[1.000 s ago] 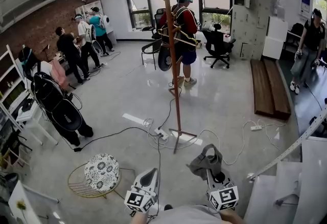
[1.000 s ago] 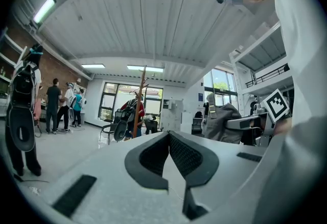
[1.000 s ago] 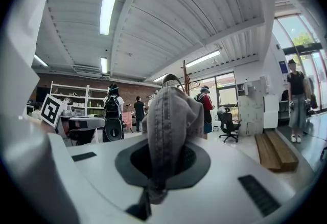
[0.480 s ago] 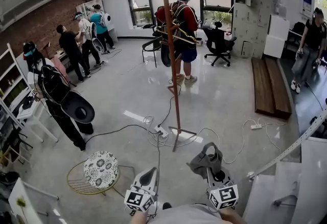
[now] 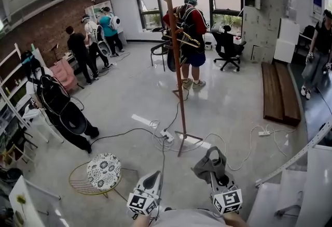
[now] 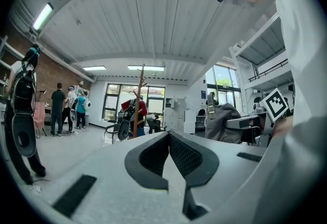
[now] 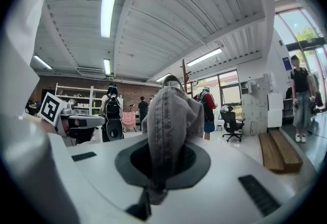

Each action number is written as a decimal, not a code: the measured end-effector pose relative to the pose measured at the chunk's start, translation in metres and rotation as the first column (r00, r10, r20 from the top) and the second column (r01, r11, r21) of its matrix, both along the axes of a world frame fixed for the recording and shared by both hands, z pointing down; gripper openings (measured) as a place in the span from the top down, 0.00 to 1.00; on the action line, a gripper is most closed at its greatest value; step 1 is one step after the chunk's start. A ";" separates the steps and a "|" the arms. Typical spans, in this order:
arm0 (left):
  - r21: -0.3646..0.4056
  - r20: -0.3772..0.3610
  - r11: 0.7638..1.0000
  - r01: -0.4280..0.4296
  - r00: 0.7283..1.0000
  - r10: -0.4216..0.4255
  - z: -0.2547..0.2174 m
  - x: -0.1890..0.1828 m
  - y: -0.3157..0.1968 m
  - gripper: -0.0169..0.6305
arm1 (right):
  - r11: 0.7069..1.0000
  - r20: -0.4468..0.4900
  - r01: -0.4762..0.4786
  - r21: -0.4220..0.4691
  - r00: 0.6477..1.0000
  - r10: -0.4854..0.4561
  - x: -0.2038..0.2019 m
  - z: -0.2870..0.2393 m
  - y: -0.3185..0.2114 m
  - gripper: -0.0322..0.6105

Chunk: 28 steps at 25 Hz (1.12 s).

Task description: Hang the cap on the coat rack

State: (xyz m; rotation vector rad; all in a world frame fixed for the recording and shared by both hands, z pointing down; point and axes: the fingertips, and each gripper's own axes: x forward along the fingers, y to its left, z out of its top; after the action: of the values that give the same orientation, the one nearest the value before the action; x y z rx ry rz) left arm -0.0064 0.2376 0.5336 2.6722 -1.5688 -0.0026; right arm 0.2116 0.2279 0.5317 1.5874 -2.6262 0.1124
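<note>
Right tool (image 5: 213, 173), lower right of the head view, is clamped tight on the cap (image 5: 209, 161): grey washed denim, soft and crumpled, with stitched seams running up it. In the right gripper view it stands on end out of the jaws, long axis up the frame, top rounded. Left tool (image 5: 153, 176), just beside it at lower centre, is pinched together with nothing in it. The coat rack (image 5: 176, 60), a slim wooden pole with angled pegs, stands upright mid-frame, well apart from the cap.
</note>
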 end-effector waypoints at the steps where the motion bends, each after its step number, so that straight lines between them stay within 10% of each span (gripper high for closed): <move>1: 0.000 0.000 1.000 0.002 1.000 -0.002 0.001 0.003 -0.001 0.96 | 1.000 -0.002 0.002 -0.003 1.000 -0.002 0.003 0.002 -0.002 0.92; 16: -0.006 -0.010 1.000 -0.015 1.000 0.015 0.017 0.000 -0.089 0.96 | 1.000 -0.028 0.020 -0.016 0.999 -0.020 -0.007 0.015 -0.086 0.92; 28: 0.006 -0.049 0.992 -0.124 0.991 0.124 0.017 -0.072 -0.309 0.96 | 1.000 -0.073 -0.001 -0.005 0.997 0.001 -0.101 0.012 -0.278 0.92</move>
State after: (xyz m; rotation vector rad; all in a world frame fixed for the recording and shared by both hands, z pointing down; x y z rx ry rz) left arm -0.0788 -0.0714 0.5509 2.7446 -1.3886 -0.0667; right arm 0.1109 -0.0501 0.5439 1.5604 -2.5682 0.0600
